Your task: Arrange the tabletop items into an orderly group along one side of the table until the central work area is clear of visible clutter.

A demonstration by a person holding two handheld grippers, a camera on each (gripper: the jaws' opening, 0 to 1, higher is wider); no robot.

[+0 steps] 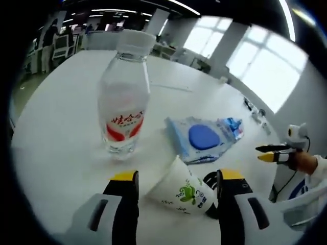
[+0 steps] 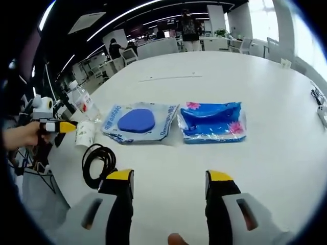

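Note:
A clear water bottle with a red label stands upright on the white table. A white paper cup with green print lies on its side between the wide-apart jaws of my left gripper, nearer the right jaw; the left jaw is clear of it. Beyond it lies a blue wipes packet. In the right gripper view my right gripper stands open over bare table, with nothing between its jaws. Ahead lie the wipes packet and a blue tissue pack side by side. The cup and bottle are at the left.
A coiled black cable lies near the table's edge, left of my right gripper. Small dark items sit at the far right edge. Desks, chairs and people stand beyond the table's far side.

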